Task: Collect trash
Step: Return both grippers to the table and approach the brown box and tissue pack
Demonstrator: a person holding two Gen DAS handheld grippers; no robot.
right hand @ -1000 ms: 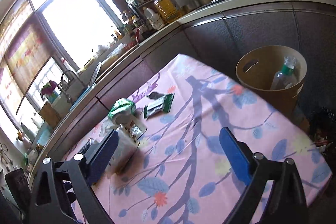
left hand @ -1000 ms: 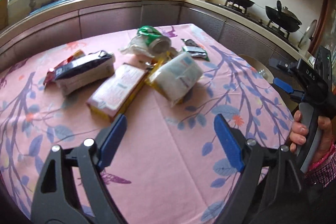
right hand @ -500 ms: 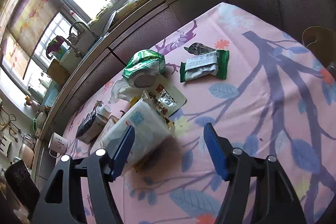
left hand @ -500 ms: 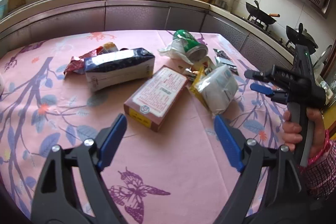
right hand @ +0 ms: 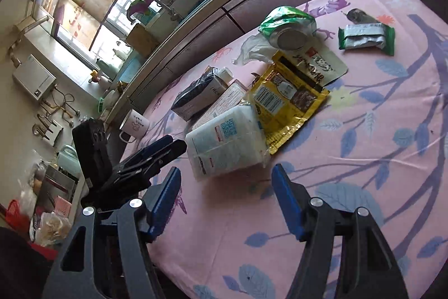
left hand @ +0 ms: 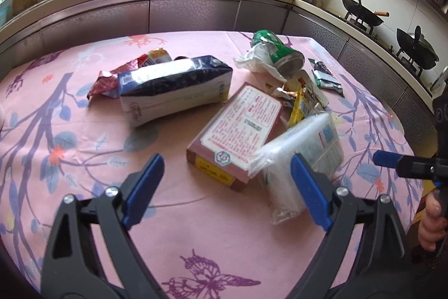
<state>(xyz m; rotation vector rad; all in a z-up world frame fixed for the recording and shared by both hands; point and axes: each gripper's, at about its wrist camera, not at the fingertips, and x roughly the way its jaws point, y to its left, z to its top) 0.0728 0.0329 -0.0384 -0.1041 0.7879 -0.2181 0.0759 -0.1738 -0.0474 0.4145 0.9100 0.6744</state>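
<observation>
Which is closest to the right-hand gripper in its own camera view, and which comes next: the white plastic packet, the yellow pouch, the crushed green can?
1. White plastic packet, just ahead of the open right gripper.
2. Yellow pouch, behind it, slightly right.
3. Crushed green can, farthest, near the table's far edge.

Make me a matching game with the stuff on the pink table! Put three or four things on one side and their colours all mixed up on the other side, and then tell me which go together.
Things:
1. crushed can
2. flat box
3. snack pouch
4. mug

Colours:
A. yellow
B. white
C. green
D. reddish brown with a pale printed label

Pairs: 1-C, 2-D, 3-A, 4-B
</observation>
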